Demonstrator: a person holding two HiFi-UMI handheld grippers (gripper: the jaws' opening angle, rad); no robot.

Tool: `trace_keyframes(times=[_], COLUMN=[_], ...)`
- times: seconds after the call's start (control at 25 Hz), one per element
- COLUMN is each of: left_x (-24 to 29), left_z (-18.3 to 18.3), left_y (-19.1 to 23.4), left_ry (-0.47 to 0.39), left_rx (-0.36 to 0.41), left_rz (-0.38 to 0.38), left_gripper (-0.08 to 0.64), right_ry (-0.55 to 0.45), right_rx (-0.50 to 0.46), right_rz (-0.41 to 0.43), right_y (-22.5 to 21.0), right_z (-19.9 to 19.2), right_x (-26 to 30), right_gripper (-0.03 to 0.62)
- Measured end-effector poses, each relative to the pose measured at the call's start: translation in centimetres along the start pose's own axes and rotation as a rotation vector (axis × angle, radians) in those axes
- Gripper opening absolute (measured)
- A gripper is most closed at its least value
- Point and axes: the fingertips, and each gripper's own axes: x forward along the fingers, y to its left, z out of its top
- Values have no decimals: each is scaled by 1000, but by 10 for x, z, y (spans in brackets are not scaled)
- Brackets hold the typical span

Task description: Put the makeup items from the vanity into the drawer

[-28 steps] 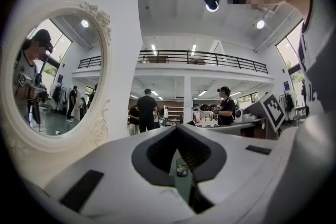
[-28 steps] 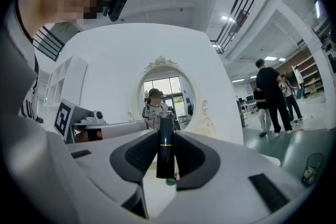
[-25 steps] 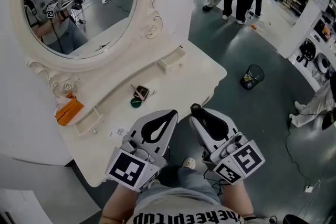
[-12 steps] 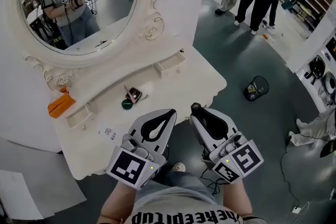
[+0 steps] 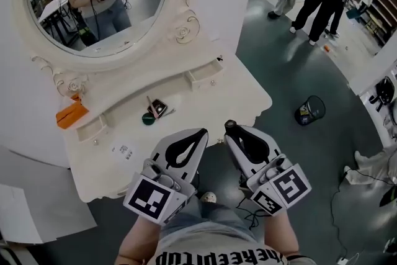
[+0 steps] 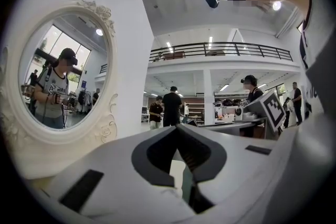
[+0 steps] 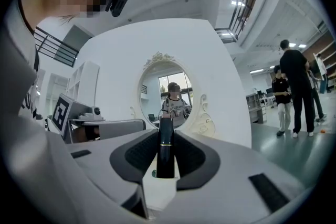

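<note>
The right gripper (image 5: pixel 234 130) holds a dark tube (image 7: pixel 165 155) with a gold ring. Its jaws stand wide but press the tube from both sides. The left gripper (image 5: pixel 201 133) has its jaw tips together and holds nothing. Both grippers hang by the near edge of the white table (image 5: pixel 239 93). Since a second ago they have slid a little along it, and the tube has not slipped. A little case (image 5: pixel 159 108) and a green round thing (image 5: pixel 147 119) still lie on the table, near and left of the small drawer (image 5: pixel 205 75). I think the tube goes in that drawer next, but I cannot tell if it is open.
</note>
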Motion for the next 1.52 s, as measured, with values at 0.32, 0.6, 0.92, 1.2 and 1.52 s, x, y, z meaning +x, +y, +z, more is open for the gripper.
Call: trace_keyframes(times=[0.32, 0.6, 0.92, 1.2, 1.52], left_x=[12, 33, 55, 74, 89], left_z=[-6, -7, -8, -11, -21], left_y=[-1, 6, 39, 78, 119], left_ry=[34, 57, 63, 70, 93], left_rx=[-12, -31, -35, -51, -71], left_rz=[-6, -31, -28, -8, 13], left_gripper=[21, 21, 21, 21, 21], right_ry=[-4, -10, 8, 30, 60], right_rx=[7, 6, 6, 8, 14], right_rz=[-3, -28, -31, -22, -11], right_y=[-12, -34, -57, -78, -101], right_z=[-1, 5, 6, 4, -6], right_x=[2, 11, 46, 86, 131], right_gripper=[112, 112, 112, 112, 112])
